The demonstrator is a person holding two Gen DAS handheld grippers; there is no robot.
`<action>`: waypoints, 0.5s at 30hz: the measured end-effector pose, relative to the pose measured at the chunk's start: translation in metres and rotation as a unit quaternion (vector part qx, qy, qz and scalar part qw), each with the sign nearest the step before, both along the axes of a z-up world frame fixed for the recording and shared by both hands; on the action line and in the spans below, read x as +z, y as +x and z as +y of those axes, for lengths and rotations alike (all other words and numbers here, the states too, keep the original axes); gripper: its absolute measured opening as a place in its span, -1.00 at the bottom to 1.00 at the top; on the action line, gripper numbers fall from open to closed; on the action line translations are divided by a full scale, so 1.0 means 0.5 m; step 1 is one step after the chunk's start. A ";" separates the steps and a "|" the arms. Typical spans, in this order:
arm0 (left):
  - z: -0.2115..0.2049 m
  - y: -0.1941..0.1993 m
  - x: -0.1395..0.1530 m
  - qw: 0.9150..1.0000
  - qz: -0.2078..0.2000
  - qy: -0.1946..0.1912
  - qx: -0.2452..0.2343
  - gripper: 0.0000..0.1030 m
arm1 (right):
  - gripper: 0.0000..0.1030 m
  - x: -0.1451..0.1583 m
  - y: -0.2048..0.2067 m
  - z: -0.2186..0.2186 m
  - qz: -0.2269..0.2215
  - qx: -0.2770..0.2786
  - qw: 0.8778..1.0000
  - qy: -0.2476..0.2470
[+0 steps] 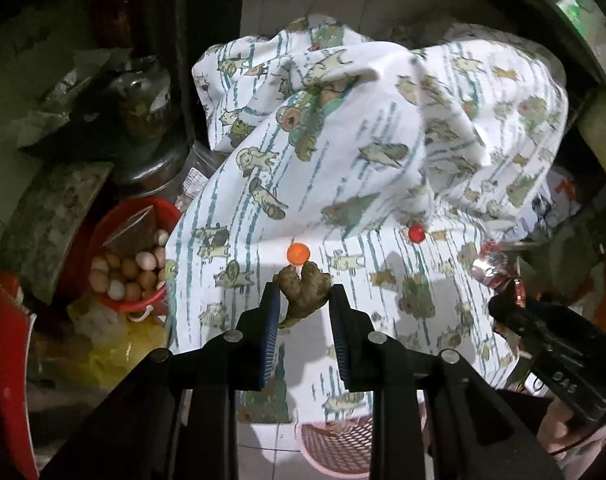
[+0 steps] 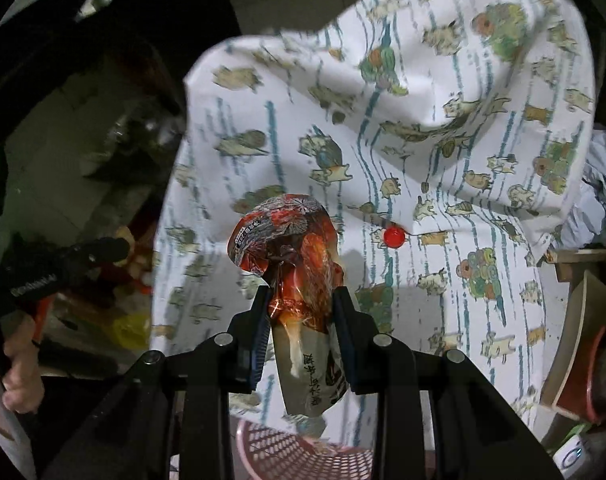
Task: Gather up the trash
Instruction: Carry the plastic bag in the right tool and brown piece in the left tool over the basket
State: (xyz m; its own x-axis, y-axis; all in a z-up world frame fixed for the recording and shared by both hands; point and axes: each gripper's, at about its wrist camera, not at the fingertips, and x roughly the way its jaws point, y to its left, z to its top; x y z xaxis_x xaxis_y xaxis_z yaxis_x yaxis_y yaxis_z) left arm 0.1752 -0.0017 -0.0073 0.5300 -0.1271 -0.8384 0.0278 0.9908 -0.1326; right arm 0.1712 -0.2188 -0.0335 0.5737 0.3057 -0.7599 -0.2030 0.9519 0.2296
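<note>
the left gripper [image 1: 304,312] has its black fingers with blue ribbed pads drawn in part-way and clamped on a knobbly brown piece of ginger root [image 1: 303,292], which sticks out past the fingertips above the white cloth printed with cartoon animals and teal stripes [image 1: 367,168] that covers the table. just beyond the ginger, a small round orange bottle cap [image 1: 298,253] lies on the cloth, and further right a small round red bottle cap [image 1: 416,233] lies near the cloth's folded-up part. off the cloth's left edge stands a red plastic bucket of eggs [image 1: 133,268]. below the cloth's near edge a pink plastic mesh basket [image 1: 337,446] sits on the tiled floor. the right gripper [image 2: 301,312], also narrowed part-way, is clamped on a crumpled red-and-orange foil snack wrapper [image 2: 287,248] whose pale lower end hangs down between the fingers; that end carries printed east asian characters, too skewed to read, and a small white label near its top is likewise illegible. the neighbouring gripper's body shows pale lettering, unreadable.
</note>
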 end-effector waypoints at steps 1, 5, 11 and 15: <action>-0.003 -0.013 0.003 1.000 -0.003 0.003 -0.002 -0.54 | -0.37 0.003 -0.020 -0.004 -0.001 -0.003 1.000 0.011; -0.012 -0.066 -0.002 1.000 -0.002 -0.001 -0.001 -0.54 | -0.36 0.010 -0.082 0.001 -0.011 0.005 1.000 0.007; -0.034 -0.139 -0.034 1.000 0.014 -0.003 -0.008 -0.54 | -0.35 0.009 -0.148 0.004 -0.019 0.006 1.000 0.003; -0.043 -0.173 -0.063 0.999 0.033 -0.008 -0.012 -0.54 | -0.35 -0.009 -0.177 0.007 -0.010 0.004 1.000 -0.015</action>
State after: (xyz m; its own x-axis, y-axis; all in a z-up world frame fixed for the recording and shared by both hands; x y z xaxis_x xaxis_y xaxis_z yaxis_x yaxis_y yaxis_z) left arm 0.0887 -0.0233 -0.0388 0.4695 -0.1532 -0.8696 0.0429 0.9876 -0.1508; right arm 0.0828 -0.2153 -0.0380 0.5864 0.2880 -0.7571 -0.2155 0.9564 0.1969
